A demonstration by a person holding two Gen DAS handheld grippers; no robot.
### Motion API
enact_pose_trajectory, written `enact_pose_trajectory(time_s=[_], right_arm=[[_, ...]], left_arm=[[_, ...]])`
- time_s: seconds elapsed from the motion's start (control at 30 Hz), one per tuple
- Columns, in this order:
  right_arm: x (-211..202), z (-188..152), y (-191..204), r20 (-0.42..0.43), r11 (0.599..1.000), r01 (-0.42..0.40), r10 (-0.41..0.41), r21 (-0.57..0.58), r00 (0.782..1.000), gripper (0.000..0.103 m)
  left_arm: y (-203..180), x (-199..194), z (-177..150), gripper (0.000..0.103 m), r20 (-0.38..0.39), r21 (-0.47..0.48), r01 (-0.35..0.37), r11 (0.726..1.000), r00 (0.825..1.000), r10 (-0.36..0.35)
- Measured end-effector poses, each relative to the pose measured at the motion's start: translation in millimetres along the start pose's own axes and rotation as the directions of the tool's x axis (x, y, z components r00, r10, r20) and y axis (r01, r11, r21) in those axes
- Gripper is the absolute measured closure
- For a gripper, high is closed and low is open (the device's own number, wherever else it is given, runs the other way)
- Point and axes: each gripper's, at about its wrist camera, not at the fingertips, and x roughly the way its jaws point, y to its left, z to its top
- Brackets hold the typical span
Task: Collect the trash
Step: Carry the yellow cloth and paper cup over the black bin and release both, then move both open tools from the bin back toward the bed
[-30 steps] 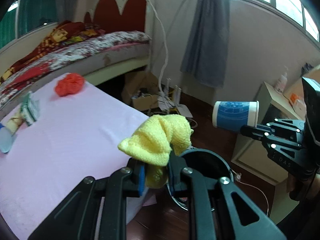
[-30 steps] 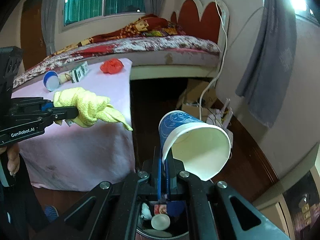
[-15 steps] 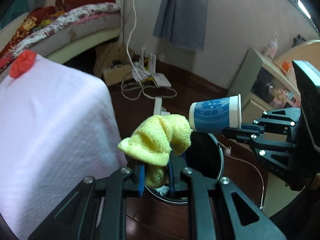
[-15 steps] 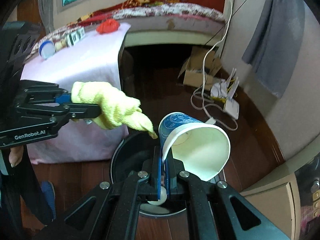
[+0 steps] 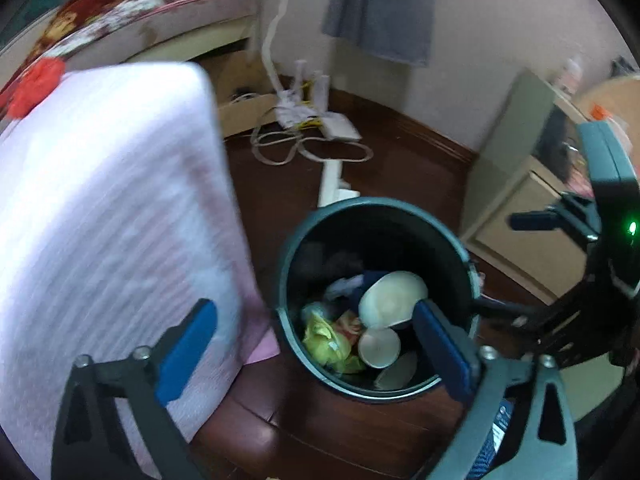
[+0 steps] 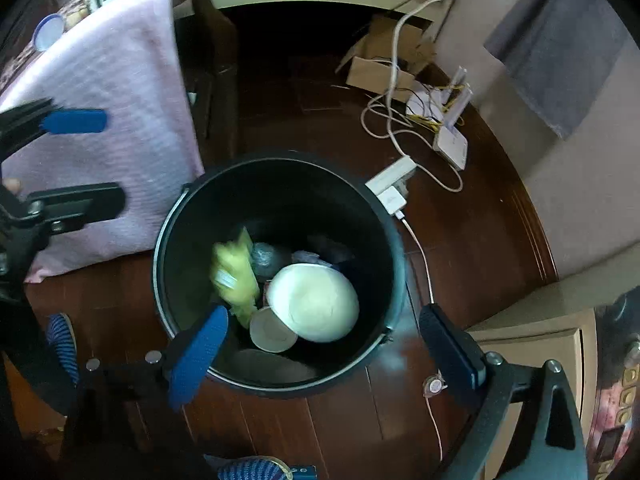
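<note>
Above the dark round bin (image 6: 280, 276) on the wooden floor (image 6: 460, 240), both grippers are held pointing steeply down. The left gripper (image 5: 316, 344) is seen with its jaws spread wide, having just been opening, and nothing is caught between its blue pads (image 5: 188, 348). The right gripper (image 6: 324, 356) is likewise spread wide, its jaws having just been opening, and nothing is gripped between them. Inside the bin the yellow cloth (image 6: 234, 276) is seen, blurred, against the left inner wall, and the paper cup (image 6: 314, 302) lies beside it with its white mouth turned up. A smaller white cup (image 6: 274, 330) is touched by both, among other dark scraps that cannot be made out. In the left wrist view the same cloth (image 5: 326, 338) and cup (image 5: 392, 298) are seen low in the bin (image 5: 376, 292). Just beside the bin the worktop, draped in a pink cloth (image 5: 104, 200), is seen, with a red crumpled item (image 5: 36, 84) left at its far edge. White cables and a router (image 6: 452, 136) lie on the floor beyond the bin.
</note>
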Motion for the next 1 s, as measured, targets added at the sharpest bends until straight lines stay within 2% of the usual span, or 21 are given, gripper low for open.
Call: enact_pose_trajectory(time_s=[0.07,0.1,0.2,0.63,1.0], right_arm=[[2.7,0.2,-9.0,-0.025,0.999,0.022,-0.021,0.039,0.999,0.004],[2.8,0.8,-13.0,-0.026,0.998,0.018,-0.017,0.062,1.0,0.001],[2.7,2.7,-18.9,-0.032,0.995,0.016,-0.013,0.097,0.999,0.0],[-16.5,12.2,-5.9,0.03,0.998,0.008,-0.01,0.056,1.0,0.0],[-45.6,28.4,6.1,0.117,0.999,0.011,-0.015,0.031,0.993,0.0]], left_arm=[[4.6,-1.1,-2.9,0.003,0.0,-0.018,-0.027,0.999,1.0,0.027],[6.8,-2.2,-4.1,0.003,0.001,-0.031,-0.041,0.999,0.999,0.041],[12.5,-5.7,-8.4,0.003,0.003,-0.051,-0.05,0.997,0.999,0.05],[15.0,-23.7,-6.0,0.003,0.036,-0.039,-0.083,0.996,0.996,0.084],[25.9,-62.4,4.6,0.001,0.104,-0.09,-0.125,0.988,0.985,0.134]])
